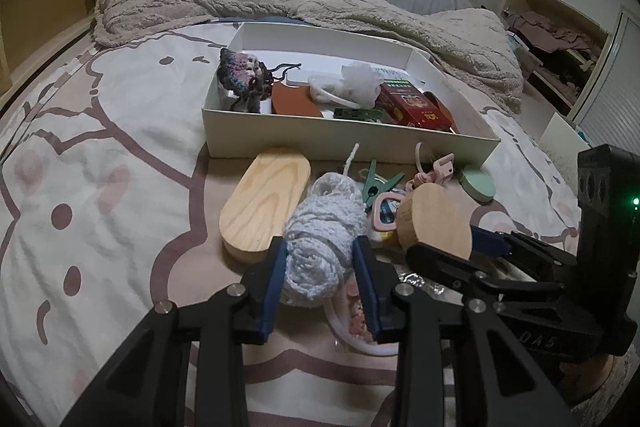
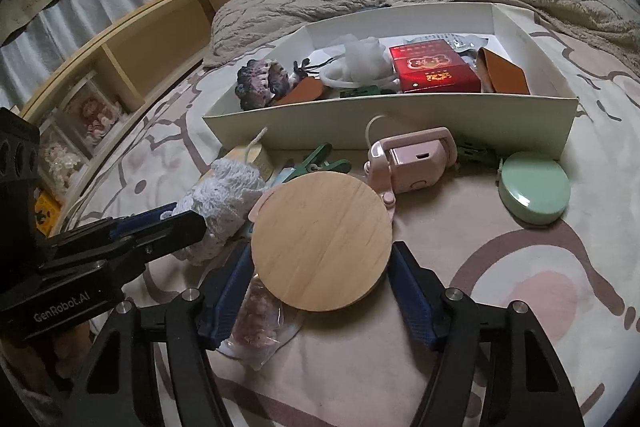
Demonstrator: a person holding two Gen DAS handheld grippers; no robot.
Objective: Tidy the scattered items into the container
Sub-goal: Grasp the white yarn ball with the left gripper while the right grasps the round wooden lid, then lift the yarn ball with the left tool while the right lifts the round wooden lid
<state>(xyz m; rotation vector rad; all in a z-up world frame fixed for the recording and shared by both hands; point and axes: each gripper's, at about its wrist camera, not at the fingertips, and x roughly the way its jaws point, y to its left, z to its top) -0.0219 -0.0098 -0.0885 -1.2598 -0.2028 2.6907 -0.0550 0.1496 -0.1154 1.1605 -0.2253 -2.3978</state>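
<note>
Both claws are on items at once, so this looks like the grasp/pick-up step, w/ the carry to the box next

Left claw point(image 1: 320, 267): jaws pressed against both sides of the white yarn ball point(image 1: 324, 231), gripping it. Can't tell if it's lifted off the bed sheet point(image 1: 100, 167) yet

Right claw point(image 2: 322, 281): blue pads either side of the round wooden disc point(image 2: 322, 241), touching its edges as far as I can see, so prob gripping it. Disc sits tilted over a clear bag of pink bits point(image 2: 256, 319)

Container = white cardboard box point(image 1: 344, 137), on the bed just beyond the pile, near wall facing both claws. Already in it: crochet pouch point(image 1: 240, 75), red packet point(image 1: 412, 105), brown leather piece point(image 1: 296, 101), green clip point(image 1: 356, 114), white mesh puff point(image 1: 360, 79)

Not yet boxed, on the sheet in front: oval wooden board point(image 1: 264, 203) just left of the yarn, green clothes peg point(image 1: 376, 183), pink gadget point(image 2: 412, 157), mint round case point(image 2: 534, 187) near the box's right corner

Next move, my guess: raise each item enough to clear the near wall, go fwd, release inside. Free room seems to be at the back/left of the box for the yarn; disc needs a flattish spot, maybe over the leather. Risks: yarn tail point(image 1: 352, 157) trailing and dragging the peg; disc slipping since it's held by thin edges; the two claws are close, so go one at a time
</note>
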